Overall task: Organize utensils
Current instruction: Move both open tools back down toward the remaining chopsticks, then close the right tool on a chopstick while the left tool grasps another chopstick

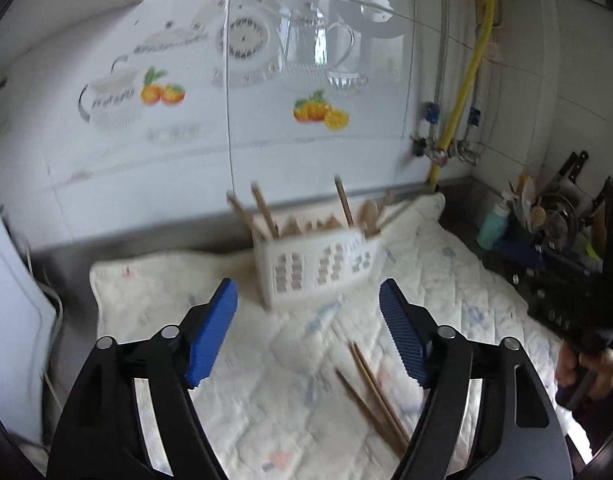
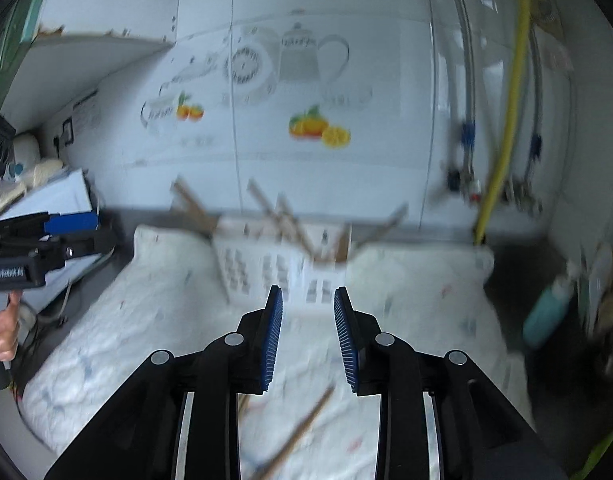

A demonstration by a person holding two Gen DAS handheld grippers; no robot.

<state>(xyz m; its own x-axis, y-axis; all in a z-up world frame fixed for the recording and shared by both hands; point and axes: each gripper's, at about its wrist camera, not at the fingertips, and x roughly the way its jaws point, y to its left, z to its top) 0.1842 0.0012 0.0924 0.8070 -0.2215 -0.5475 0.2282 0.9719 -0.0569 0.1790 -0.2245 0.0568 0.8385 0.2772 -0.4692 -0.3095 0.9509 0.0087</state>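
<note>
Chopsticks (image 1: 370,396) below open jaws

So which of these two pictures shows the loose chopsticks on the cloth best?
The left wrist view: the loose chopsticks lie fairly sharp on the cloth, several visible. The right wrist view shows only blurred streaks of them low down.

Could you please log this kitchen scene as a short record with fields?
surface: quilted white cloth on the counter
holder: white slotted utensil holder near the tiled wall, several chopsticks inside
loose items: wooden chopsticks lying on the cloth
left gripper: open wide, nothing between the pads
right gripper: partly open, holding nothing
task status: loose chopsticks not yet in the holder
</note>
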